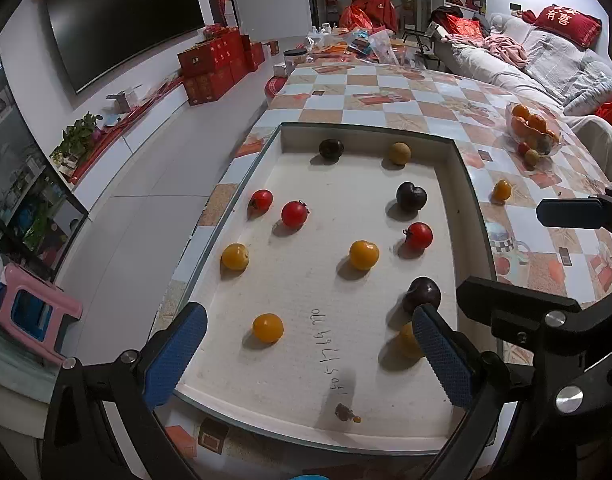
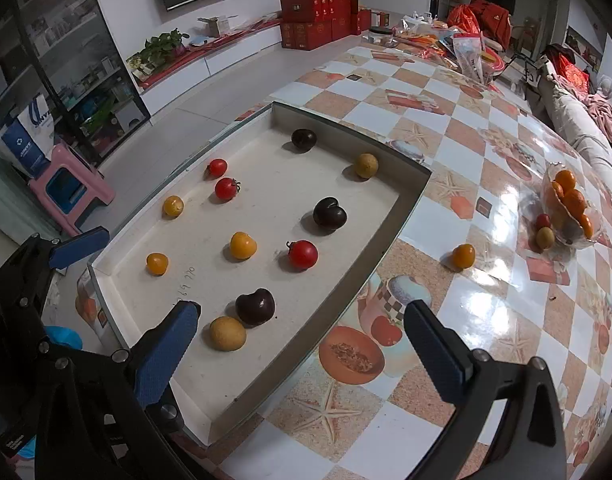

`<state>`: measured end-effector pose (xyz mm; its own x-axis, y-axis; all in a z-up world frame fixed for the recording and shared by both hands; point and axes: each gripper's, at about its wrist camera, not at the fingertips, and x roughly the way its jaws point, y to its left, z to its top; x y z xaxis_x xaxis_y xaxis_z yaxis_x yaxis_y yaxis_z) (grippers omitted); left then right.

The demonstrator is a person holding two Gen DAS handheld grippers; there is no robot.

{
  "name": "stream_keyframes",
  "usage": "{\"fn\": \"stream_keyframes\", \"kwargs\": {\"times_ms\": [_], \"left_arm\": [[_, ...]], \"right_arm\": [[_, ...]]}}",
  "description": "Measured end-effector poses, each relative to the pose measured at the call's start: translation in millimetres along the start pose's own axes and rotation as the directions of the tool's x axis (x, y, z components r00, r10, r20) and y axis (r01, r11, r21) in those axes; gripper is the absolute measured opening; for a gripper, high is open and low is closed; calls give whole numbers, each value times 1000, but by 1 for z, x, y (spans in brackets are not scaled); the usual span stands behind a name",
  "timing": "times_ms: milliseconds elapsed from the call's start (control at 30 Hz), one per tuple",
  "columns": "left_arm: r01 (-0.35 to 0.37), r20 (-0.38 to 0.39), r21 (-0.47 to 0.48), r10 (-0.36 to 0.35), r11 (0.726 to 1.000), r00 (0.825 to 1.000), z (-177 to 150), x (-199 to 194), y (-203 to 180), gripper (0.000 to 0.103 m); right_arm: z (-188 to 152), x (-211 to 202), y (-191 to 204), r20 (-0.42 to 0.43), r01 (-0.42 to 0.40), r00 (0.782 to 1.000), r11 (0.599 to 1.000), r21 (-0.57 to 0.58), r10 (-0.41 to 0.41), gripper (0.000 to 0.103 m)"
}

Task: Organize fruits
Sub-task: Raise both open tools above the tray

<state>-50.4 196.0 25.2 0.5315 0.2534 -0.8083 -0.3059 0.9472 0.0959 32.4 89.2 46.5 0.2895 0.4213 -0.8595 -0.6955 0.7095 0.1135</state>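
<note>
A shallow white tray (image 1: 289,392) (image 2: 402,204) lies on the checked table. In it lie red tomatoes (image 1: 294,213) (image 2: 302,254), yellow tomatoes (image 1: 363,255) (image 2: 243,245), dark plums (image 1: 411,196) (image 2: 330,213) and tan round fruits (image 1: 399,153) (image 2: 227,333). One orange fruit (image 1: 502,190) (image 2: 463,256) lies loose on the table right of the tray. A glass bowl (image 1: 533,128) (image 2: 568,208) holds oranges. My left gripper (image 1: 310,356) is open and empty above the tray's near end. My right gripper (image 2: 301,344) is open and empty over the tray's near right corner.
A small red fruit and a tan fruit (image 2: 544,237) lie beside the bowl. Bags and clutter (image 2: 462,50) fill the table's far end. A sofa (image 1: 546,60) stands to the right, a pink stool (image 2: 71,190) on the floor to the left.
</note>
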Motion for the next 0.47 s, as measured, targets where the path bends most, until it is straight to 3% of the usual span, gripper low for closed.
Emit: {"fn": "stream_keyframes", "kwargs": {"times_ms": [467], "left_arm": [[-2, -3, -7, 2, 1000, 1000, -1, 1, 1, 103]], "right_arm": [[-1, 3, 2, -5, 1, 1000, 1000, 0, -1, 103]]}}
